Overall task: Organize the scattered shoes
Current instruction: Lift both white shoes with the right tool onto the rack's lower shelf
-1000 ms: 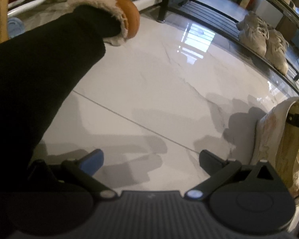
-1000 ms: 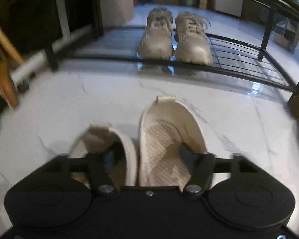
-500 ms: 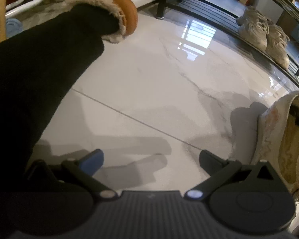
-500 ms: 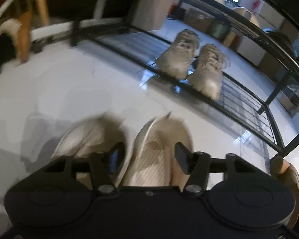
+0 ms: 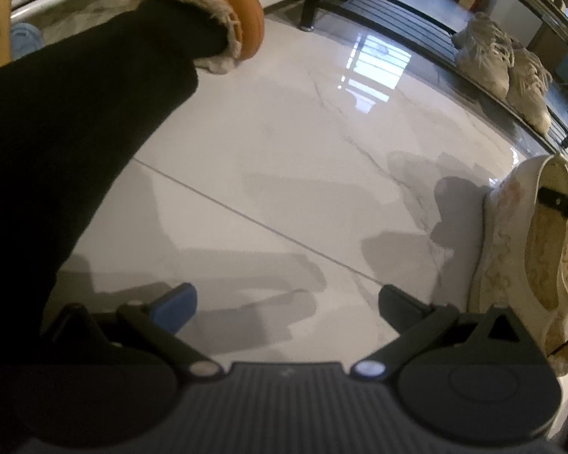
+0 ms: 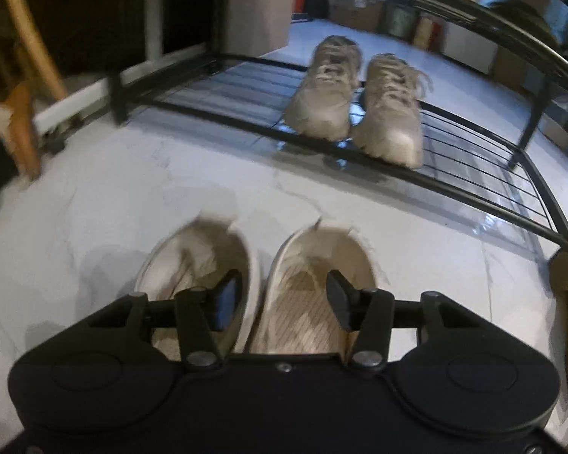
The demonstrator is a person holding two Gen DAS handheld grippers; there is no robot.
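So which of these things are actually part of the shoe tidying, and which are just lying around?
Part of the job:
- cream slip-on shoes, pinched together by the right gripper
- shoe rack
- beige sneakers already on it
- left gripper, open

Just lying about:
- wooden chair legs
- cardboard boxes

A glossy white marble-look floor (image 5: 291, 159) is seen across both views, crossed by a thin grout line (image 5: 246, 219) running from nine o'clock toward four o'clock in the left wrist view. A window reflection (image 5: 371, 72) is shown at one o'clock. Wooden chair legs (image 6: 26, 38) are found at ten o'clock in the right wrist view, cardboard boxes (image 6: 356, 7) at twelve o'clock.
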